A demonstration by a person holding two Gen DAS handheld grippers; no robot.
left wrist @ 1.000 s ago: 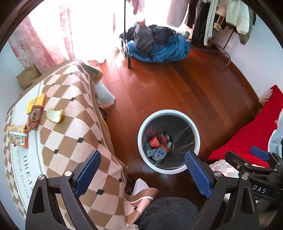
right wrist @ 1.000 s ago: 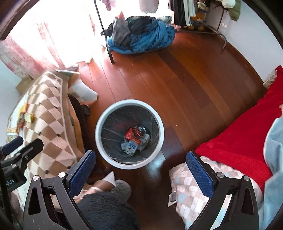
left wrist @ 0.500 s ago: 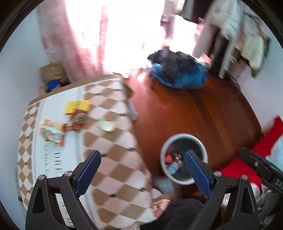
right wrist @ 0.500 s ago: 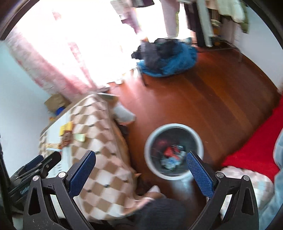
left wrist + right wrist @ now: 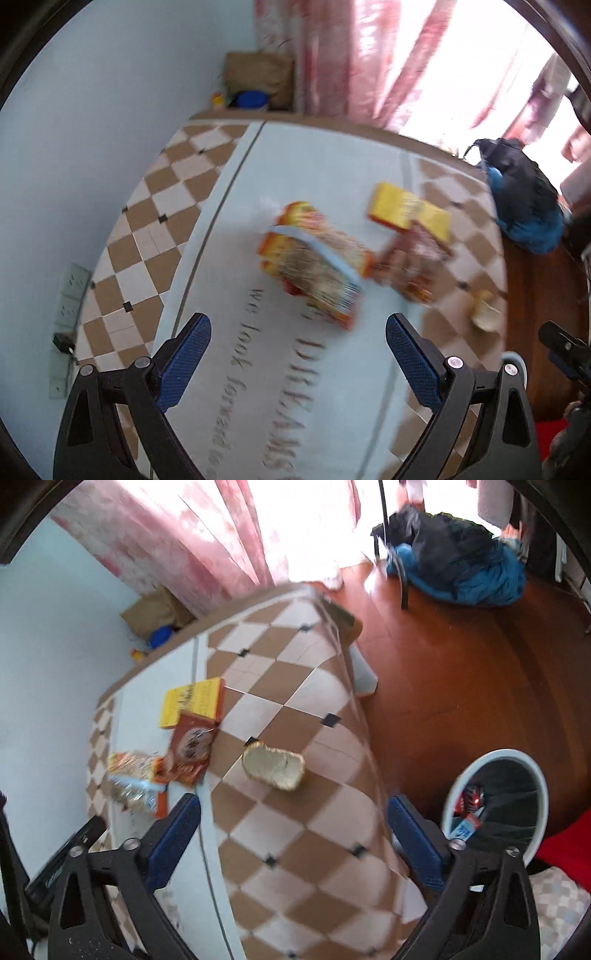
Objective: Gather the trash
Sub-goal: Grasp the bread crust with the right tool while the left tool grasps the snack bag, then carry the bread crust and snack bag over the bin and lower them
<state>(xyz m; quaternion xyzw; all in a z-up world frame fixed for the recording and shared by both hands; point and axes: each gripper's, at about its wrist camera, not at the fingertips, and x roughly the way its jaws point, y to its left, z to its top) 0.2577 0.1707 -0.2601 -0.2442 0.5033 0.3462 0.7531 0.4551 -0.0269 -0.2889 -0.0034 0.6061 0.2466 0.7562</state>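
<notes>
On the checkered tablecloth (image 5: 147, 236) (image 5: 295, 709) lie an orange snack packet (image 5: 314, 266) (image 5: 135, 779), a brown wrapper (image 5: 413, 258) (image 5: 190, 749), a yellow box (image 5: 408, 216) (image 5: 194, 703) and a slice of bread (image 5: 275, 764) (image 5: 484, 310). My left gripper (image 5: 297, 350) hangs open just short of the orange packet, nothing between its fingers. My right gripper (image 5: 293, 830) is open above the table's edge, the bread ahead of it. The white bin (image 5: 517, 764) with a red can and blue carton stands on the floor at the right.
A wall with a socket strip (image 5: 70, 295) runs along the table's left. A brown paper bag (image 5: 262, 79) (image 5: 155, 609) sits behind the table by the pink curtain. A heap of blue and black clothes (image 5: 458, 568) lies on the wooden floor. A red blanket (image 5: 565, 845) is at right.
Both grippers have swung left from over the bin to over the table. The trash items now lie ahead of the fingers; the bin has slid to the right edge.
</notes>
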